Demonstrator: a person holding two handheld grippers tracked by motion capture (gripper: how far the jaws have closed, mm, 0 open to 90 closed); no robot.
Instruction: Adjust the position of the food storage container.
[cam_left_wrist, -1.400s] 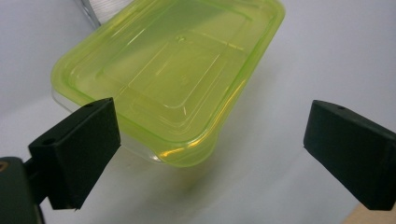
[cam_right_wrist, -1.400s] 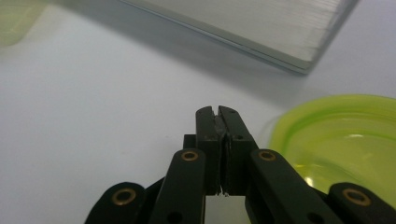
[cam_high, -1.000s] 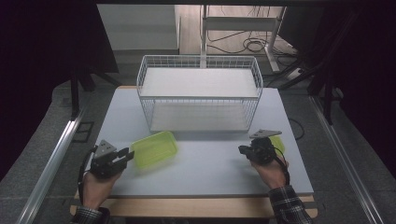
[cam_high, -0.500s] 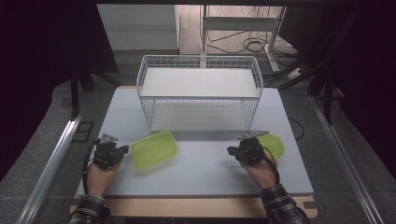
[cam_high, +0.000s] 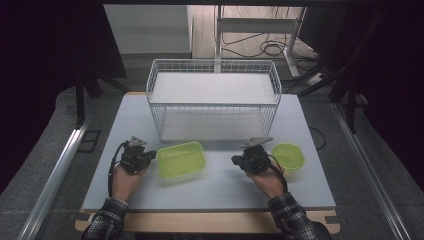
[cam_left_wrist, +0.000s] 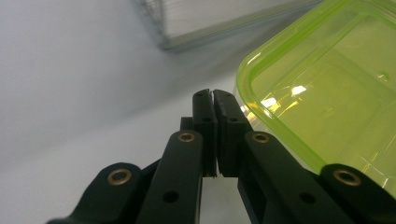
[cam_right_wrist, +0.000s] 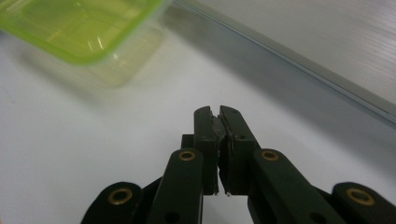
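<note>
At the left of the tabletop (cam_high: 125, 195), near its front edge, the left gripper (cam_high: 147, 157) sits in the person's hand with its tip just beside the left rim of the green box (cam_high: 181, 160). In the left gripper view its jaws are pressed together with nothing between them, alongside that rim (cam_left_wrist: 280, 135) rather than on it; whether they touch it I cannot tell, and the high view is too small to settle it. The box lies open side up in the front middle of the tabletop, just ahead of the wire basket (cam_high: 214, 97), which stands at the back middle. Further right, the right gripper (cam_high: 236, 160) points leftward toward the box, well apart from it; the right gripper view shows its jaws pressed together and empty over bare tabletop, with a corner of the box (cam_right_wrist: 79, 28) beyond. Just beside the right hand, toward the right edge, lies a round green lid (cam_high: 288, 156), which the high view shows. Count: two grippers, one box, one lid, one basket.
</note>
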